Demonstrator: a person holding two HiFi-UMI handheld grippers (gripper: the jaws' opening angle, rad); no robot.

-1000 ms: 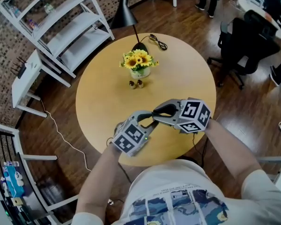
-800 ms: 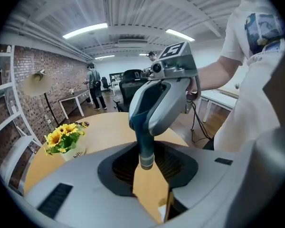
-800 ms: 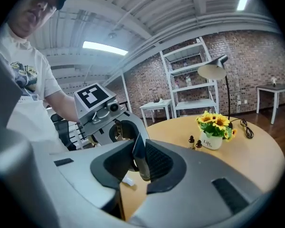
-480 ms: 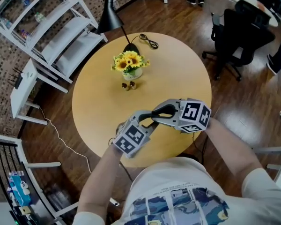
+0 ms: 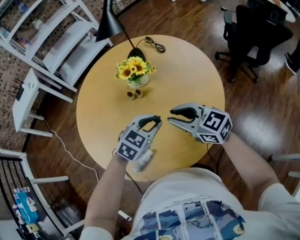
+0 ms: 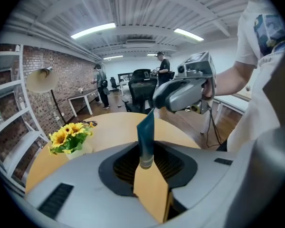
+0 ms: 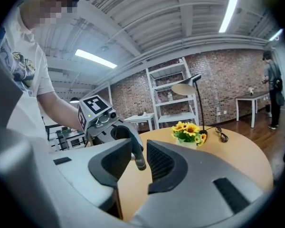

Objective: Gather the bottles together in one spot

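Observation:
A slim teal tube with a silver cap stands between the jaws of my left gripper, which have just been closing and now grip it above the round wooden table. In the right gripper view the same tube shows past the jaws. My right gripper sits a short way to the right of the left one. Its jaws have just been opening, and nothing is between them. Two small brown things, perhaps little bottles, stand in front of a vase of sunflowers.
A black desk lamp and its coiled cable are at the table's far side. White shelving stands at the left, and a black office chair at the right. The table's near edge is just below both grippers.
The two grippers were tip to tip in the earlier frames. They have since drawn apart, the right one to the right and the left one down and to the left.

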